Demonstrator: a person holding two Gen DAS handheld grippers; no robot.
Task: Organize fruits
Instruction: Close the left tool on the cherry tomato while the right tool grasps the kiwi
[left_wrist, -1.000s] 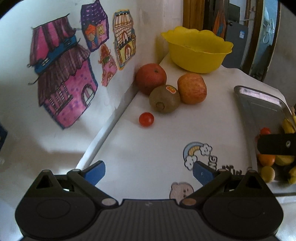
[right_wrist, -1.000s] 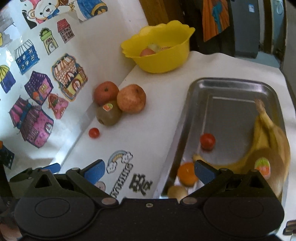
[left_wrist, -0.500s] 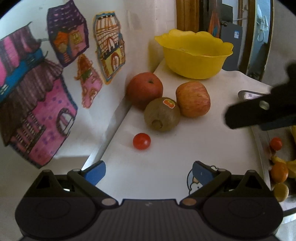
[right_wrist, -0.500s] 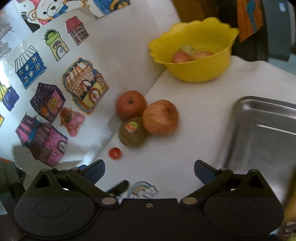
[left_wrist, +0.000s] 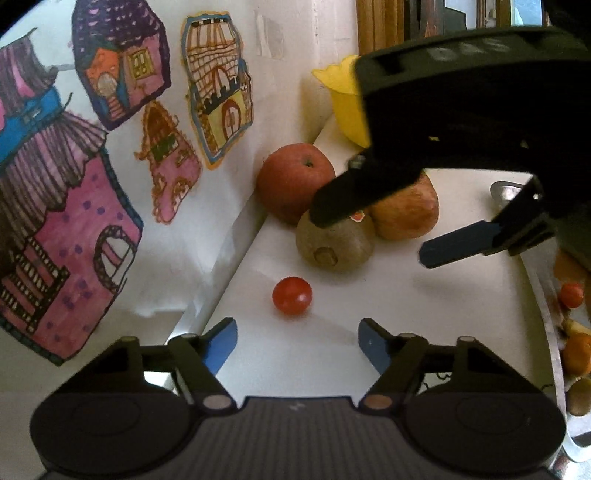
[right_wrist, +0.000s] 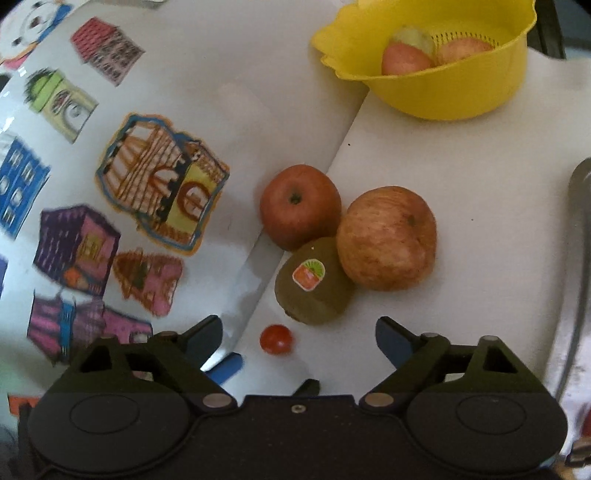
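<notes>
Two grippers work at once: the left gripper (left_wrist: 297, 341), jaws narrowing and empty, should straddle the cherry tomato (left_wrist: 292, 295) lying just ahead on the white table (left_wrist: 424, 302), while the right gripper (right_wrist: 299, 338), also narrowing emptily, centres over the kiwi (right_wrist: 314, 282) touching both apples.

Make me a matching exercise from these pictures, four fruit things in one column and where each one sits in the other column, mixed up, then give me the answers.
Column one:
1. cherry tomato
2. kiwi
3. darker red apple
4. yellow bowl

Column two:
A. nearest the wall, behind the stickered fruit
B. at the far end of the table, holding fruit
C. alone on the table, nearest both cameras
D. wedged in front of the two apples, sticker on top

Pairs: 1-C, 2-D, 3-A, 4-B
</notes>
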